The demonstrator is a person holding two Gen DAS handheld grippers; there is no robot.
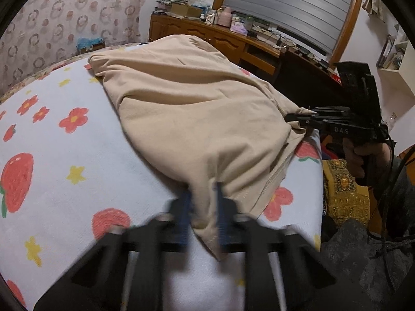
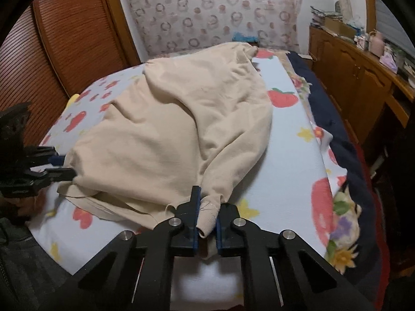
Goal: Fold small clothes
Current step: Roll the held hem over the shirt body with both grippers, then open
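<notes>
A beige garment (image 1: 186, 103) lies rumpled on a white blanket (image 1: 77, 155) printed with strawberries and flowers. My left gripper (image 1: 202, 207) is shut on a near corner of the garment and looks blurred. My right gripper (image 2: 206, 217) is shut on a bunched corner of the beige garment (image 2: 168, 129), close to the near edge of the blanket (image 2: 290, 171). The right gripper also shows in the left wrist view (image 1: 298, 119) at the garment's right edge. The left gripper shows in the right wrist view (image 2: 64, 167) at the garment's left edge.
A wooden dresser (image 1: 207, 33) with clutter stands behind the bed. A patterned curtain (image 1: 64, 20) hangs at the head. A wooden slatted door (image 2: 64, 39) is at the left. A dark quilt (image 2: 337, 129) edges the blanket on the right.
</notes>
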